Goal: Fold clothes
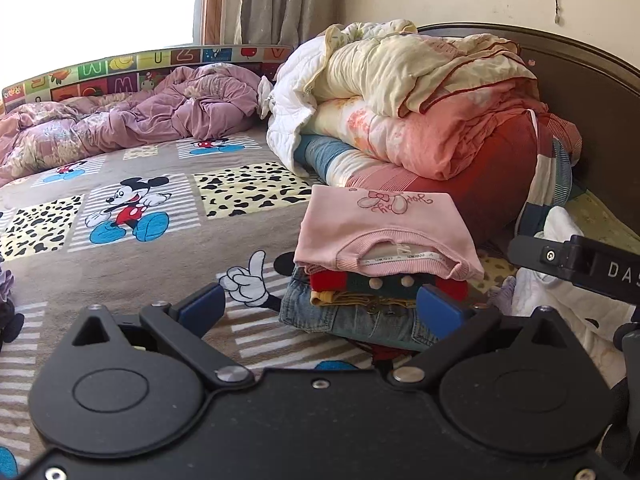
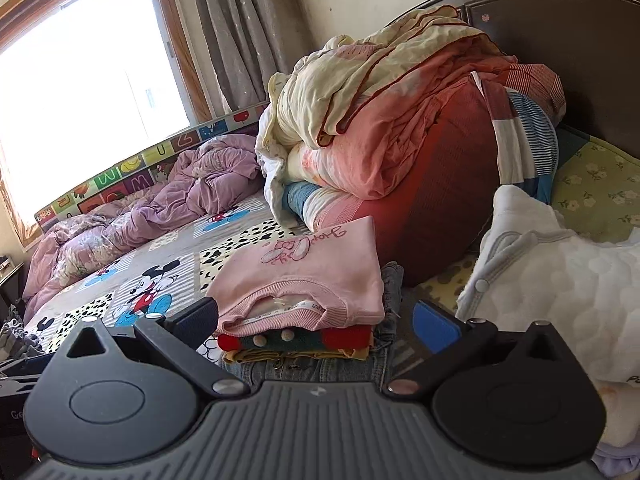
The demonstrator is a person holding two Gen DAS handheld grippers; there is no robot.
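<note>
Lying folded atop the clothes stack (image 1: pixel 372 292) on the bed (image 1: pixel 160 248): pink sweatshirt (image 1: pixel 380 228), script print unreadable. Hovering before the stack, gaping apart and empty: left tongs (image 1: pixel 320 308), right tongs (image 2: pixel 316 320). Showing "DA" just right of the stack: black tool body (image 1: pixel 580 264).

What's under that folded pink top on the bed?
Under the pink top lie a red-and-green garment, something yellow, then denim at the bottom. Only their front edges show; the rest is covered.
</note>
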